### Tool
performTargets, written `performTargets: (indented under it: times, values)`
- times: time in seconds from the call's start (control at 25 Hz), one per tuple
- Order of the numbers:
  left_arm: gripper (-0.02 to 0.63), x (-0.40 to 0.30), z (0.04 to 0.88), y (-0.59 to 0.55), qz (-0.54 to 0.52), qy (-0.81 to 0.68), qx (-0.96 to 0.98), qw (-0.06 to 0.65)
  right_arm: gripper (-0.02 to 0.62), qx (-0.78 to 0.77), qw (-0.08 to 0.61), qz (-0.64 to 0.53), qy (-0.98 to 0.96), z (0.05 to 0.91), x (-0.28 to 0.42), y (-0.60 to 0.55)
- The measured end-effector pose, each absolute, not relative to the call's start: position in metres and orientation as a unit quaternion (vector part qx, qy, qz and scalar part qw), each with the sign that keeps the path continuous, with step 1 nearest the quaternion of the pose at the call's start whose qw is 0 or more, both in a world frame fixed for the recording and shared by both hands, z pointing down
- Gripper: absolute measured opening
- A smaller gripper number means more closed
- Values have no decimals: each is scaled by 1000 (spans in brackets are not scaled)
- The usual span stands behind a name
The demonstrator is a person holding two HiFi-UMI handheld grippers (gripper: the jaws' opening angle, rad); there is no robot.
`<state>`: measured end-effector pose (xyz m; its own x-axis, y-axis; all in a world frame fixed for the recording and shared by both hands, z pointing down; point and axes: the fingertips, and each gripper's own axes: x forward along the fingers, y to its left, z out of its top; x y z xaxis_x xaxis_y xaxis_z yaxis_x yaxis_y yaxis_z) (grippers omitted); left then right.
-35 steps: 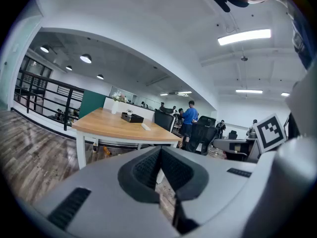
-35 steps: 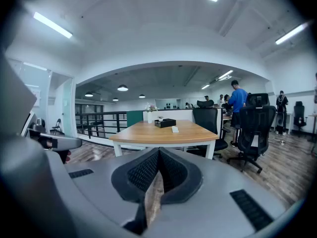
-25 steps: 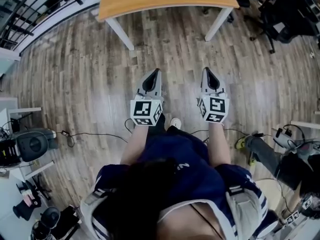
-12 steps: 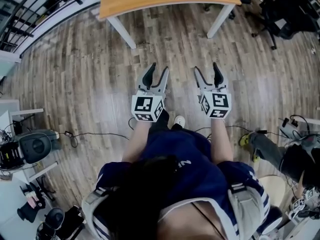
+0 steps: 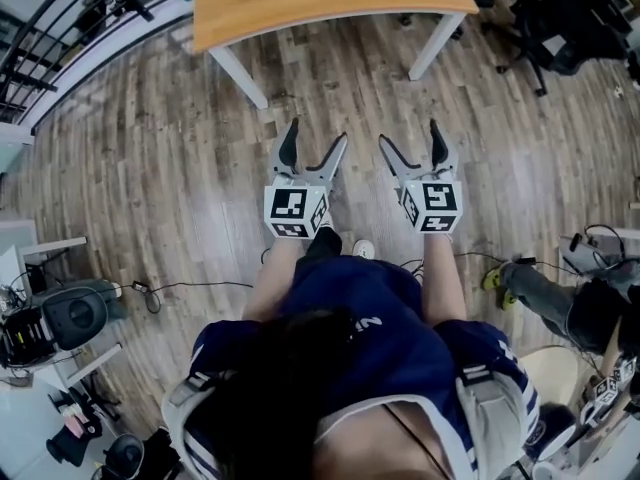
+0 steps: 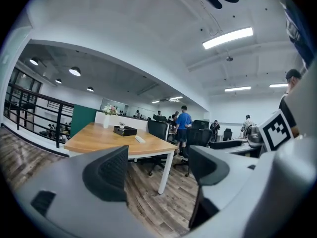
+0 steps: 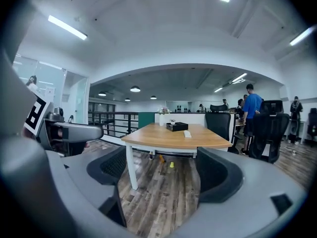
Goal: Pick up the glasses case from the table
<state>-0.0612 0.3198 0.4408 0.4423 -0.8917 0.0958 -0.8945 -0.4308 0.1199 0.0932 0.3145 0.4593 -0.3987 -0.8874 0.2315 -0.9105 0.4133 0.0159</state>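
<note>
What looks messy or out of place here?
Only small things: a yellow bit and an orange bit lie on the floor under the table, and a cable trails across the floor. Nothing looks spilled or broken.

**Far tabletop: too small, partly cut off**

Ahead of your right tool (image 7: 163, 175), jaws opening on nothing, a pale oblong (image 7: 186, 133) and a dark box (image 7: 177, 126) on the tabletop (image 7: 168, 135) are too small for you to identify. Your head view's top edge cuts that tabletop off.
</note>
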Motion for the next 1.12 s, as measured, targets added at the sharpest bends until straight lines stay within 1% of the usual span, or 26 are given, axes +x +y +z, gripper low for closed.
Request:
performTargets:
  times: [0.2, 0.56, 0.8, 0.88, 1.12]
  values:
    - [364, -76, 446, 295, 23, -501, 862, 77, 439, 570, 92, 50, -815, 453, 84, 296]
    - [362, -70, 449, 280, 31, -445, 892, 74, 439, 600, 97, 58, -792, 456, 80, 290]
    - [360, -63, 453, 271, 20, -429, 899, 82, 439, 597, 98, 61, -794, 462, 84, 279]
    - [348, -59, 454, 267, 19, -428, 900, 79, 428, 593, 95, 65, -797, 465, 86, 271]
    - [348, -54, 459, 231, 26, -452, 889, 74, 420, 583, 96, 68, -804, 472, 95, 228]
